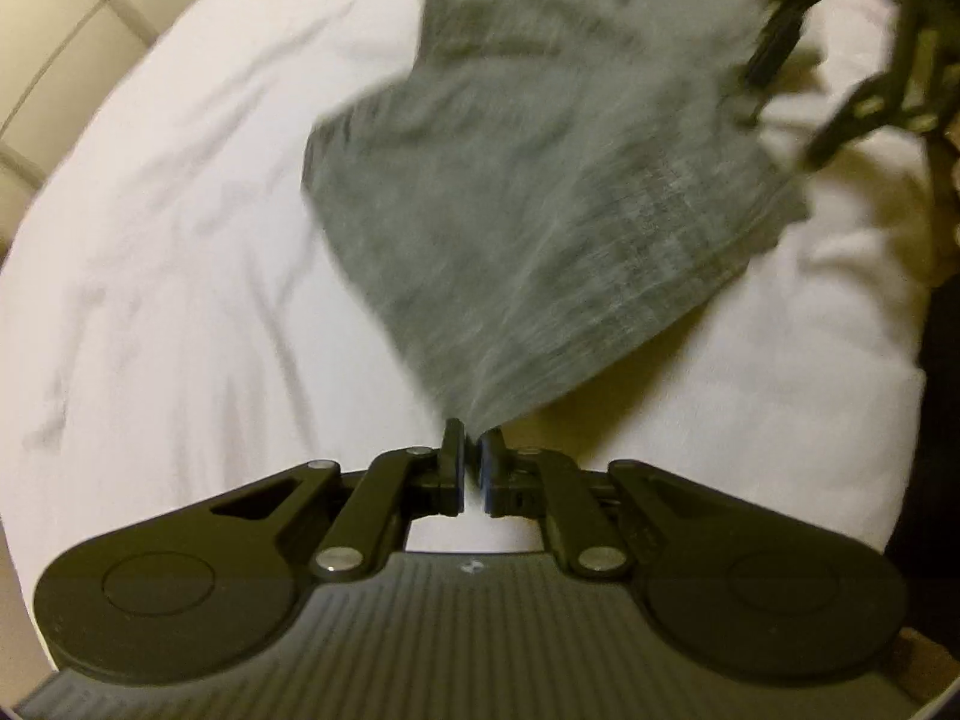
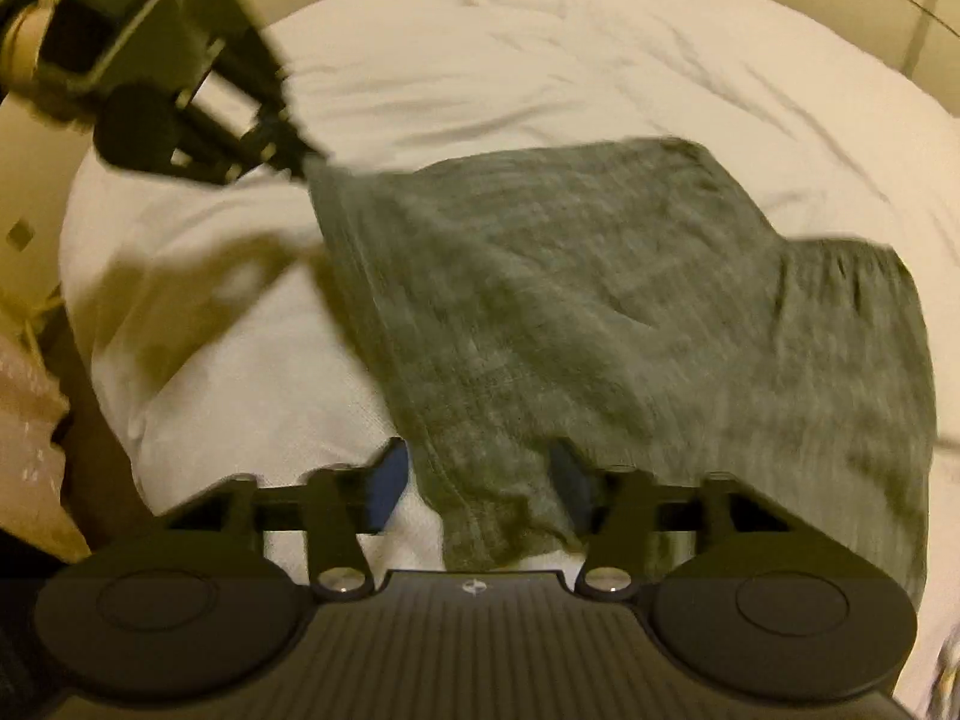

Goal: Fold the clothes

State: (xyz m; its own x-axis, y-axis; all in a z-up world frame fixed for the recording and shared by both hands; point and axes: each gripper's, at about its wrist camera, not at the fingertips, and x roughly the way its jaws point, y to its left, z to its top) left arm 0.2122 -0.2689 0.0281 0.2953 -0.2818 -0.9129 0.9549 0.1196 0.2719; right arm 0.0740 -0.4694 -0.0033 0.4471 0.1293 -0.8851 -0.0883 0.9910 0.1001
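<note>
**Grey garment held at one corner over the bed**

Grey garment [image 1: 540,192], a soft knit piece, lies spread across the white bed sheet [image 1: 150,270], one corner pulled up off it and the rest draped loosely. It looks light and limp, sure to sag and crease wherever it is not supported, so I would take it by corners or along the hemmed edge, not mid-cloth.

From the left, the left tongs [image 1: 467,438] are nearly closed, pinching a narrow point of the fabric, which fans out from the tips. Further right, the right tongs [image 2: 477,483] stand wide apart, a bunched hem corner of the garment lying between the fingers but not pinched; that corner looks the natural next hold.

Around it, the sheet is wrinkled but bare. A tiled floor [image 1: 54,18] shows past the bed's far edge, and something pale brown, too blurred to tell [image 2: 30,396], sits beside the bed near the right tongs. Nothing seems to block a fold.
</note>
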